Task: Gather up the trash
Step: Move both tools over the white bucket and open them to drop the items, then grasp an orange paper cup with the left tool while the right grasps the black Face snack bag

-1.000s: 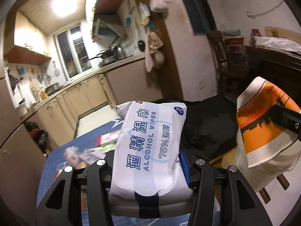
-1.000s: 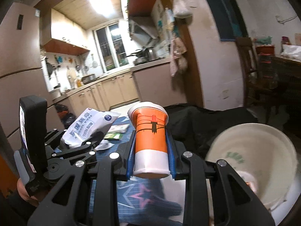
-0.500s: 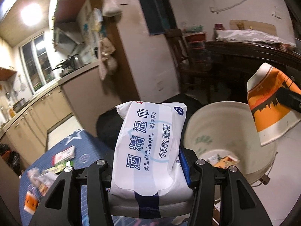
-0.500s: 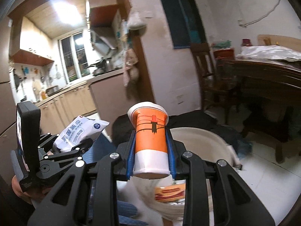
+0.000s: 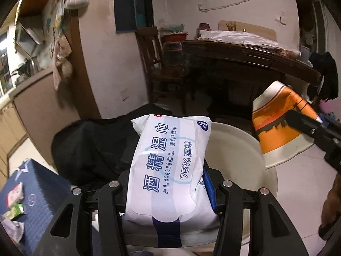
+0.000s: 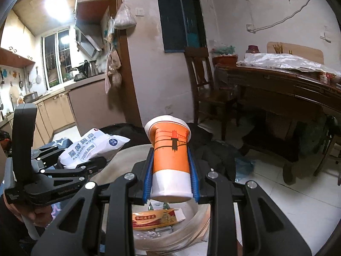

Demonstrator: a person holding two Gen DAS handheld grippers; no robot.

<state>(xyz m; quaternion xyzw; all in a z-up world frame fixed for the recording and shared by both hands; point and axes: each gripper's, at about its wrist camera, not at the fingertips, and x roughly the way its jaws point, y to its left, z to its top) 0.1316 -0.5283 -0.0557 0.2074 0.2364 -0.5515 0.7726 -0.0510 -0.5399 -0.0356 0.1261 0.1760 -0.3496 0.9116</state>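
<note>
- The right gripper [image 6: 171,179] is clamped on an orange-and-white paper cup [image 6: 171,160]. The blue pads press the cup's two sides; its long axis runs straight out along the fingers, with the rim at the far end and the base nearest the camera.
- Directly below and just ahead of that gripper is the open mouth of a cream-coloured trash bucket [image 6: 119,157]. A red-and-yellow wrapper [image 6: 153,218] and other scraps already lie in its bottom, right under the cup's base.
- The left gripper [image 5: 168,188] is closed on a white pack of alcohol wipes [image 5: 170,162]. The pack is held by its sides and lies lengthwise along the fingers, its far end reaching out over the bucket's near rim [image 5: 264,170].
- Seen from the left gripper, the bucket lies ahead and slightly to the right, and the cup hangs off to the right above the far rim.
- Seen from the right gripper, the left one sits to its left, at the bucket's left edge.
- My reading: both loads are over or at the opening, and the right one is more squarely centred, so the cup would fall clean if let go. The pack looks as though it needs a little more reach inward, since much of it seems to be over the rim.
- A dark cloth [image 5: 96,147] lies just beyond the bucket, and a blue star-patterned surface [image 5: 40,189] with leftover litter sits back to the left.
</note>
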